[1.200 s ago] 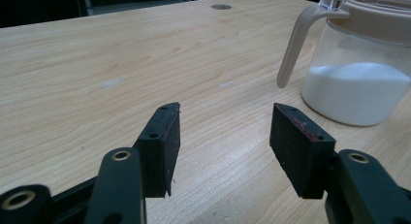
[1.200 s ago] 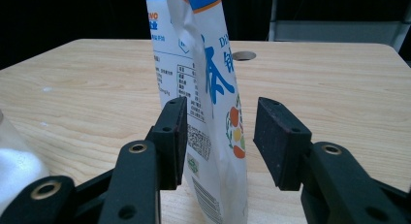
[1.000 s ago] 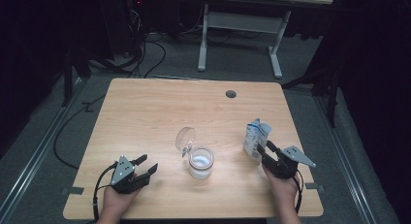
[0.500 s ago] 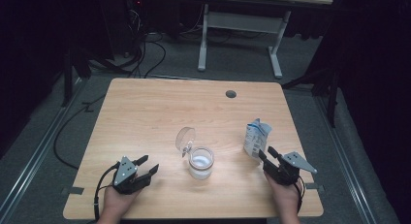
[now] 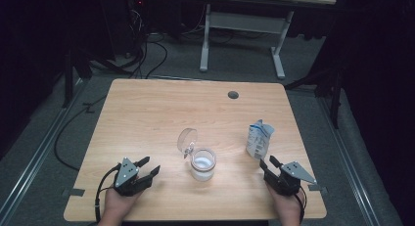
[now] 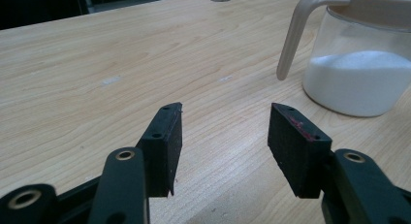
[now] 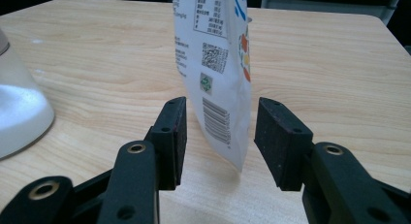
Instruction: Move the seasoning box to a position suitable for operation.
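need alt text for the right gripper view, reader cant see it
A white printed pouch with a barcode and QR code stands upright on a wooden table, just beyond the open right gripper, whose two black jaws rise from the bottom edge without touching it. Part of a clear jar of white powder shows at the left edge.

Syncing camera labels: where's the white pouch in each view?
High view: pouch upright, right of the jar, beyond the right gripper.
Right gripper view: pouch centre, beyond the open jaws.
Left gripper view: not in it.
Shared landmark: the jar.
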A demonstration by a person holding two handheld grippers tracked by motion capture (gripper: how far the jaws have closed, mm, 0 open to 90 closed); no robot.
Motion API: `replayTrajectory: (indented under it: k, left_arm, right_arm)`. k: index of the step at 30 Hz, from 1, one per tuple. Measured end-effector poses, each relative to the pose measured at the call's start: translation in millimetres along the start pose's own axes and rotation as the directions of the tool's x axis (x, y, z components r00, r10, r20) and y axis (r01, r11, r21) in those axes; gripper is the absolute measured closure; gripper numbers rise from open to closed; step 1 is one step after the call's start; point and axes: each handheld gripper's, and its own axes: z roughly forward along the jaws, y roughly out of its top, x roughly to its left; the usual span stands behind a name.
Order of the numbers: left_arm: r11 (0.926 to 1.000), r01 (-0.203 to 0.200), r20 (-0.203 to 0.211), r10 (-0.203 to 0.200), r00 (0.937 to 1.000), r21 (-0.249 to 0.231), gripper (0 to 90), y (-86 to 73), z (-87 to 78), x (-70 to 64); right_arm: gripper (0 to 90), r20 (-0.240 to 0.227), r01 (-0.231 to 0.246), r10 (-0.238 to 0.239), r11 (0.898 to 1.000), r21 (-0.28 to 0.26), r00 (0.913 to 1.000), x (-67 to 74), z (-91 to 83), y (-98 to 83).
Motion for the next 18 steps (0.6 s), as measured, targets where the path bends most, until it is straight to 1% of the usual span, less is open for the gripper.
replayTrajectory:
  k: [5,11,15,18]
  left_arm:
    - [1.0000,-0.003,-0.004,0.003,1.0000,0.005,47.0,0.1,0.3,-0.2]
    - [1.0000,0.000,-0.009,0.000,1.0000,0.005,48.0,0.2,0.4,0.0]
    - [1.0000,0.003,-0.014,-0.003,0.9999,0.003,49.1,0.3,0.2,0.2]
    - [0.9999,0.012,-0.020,-0.012,0.9997,-0.002,49.7,0.5,-1.2,1.1]
  right_arm:
    - [55.3,-0.003,0.019,-0.019,1.000,0.003,0.9998,5.4,-3.4,-1.5]
    - [55.4,-0.019,0.021,-0.020,1.000,0.004,0.9996,11.4,-3.6,-0.9]
    - [56.2,-0.040,0.031,-0.031,0.999,0.011,0.9987,16.9,-0.4,-0.4]
    - [58.0,-0.067,0.032,-0.031,0.999,0.018,0.9973,22.6,2.6,1.2]
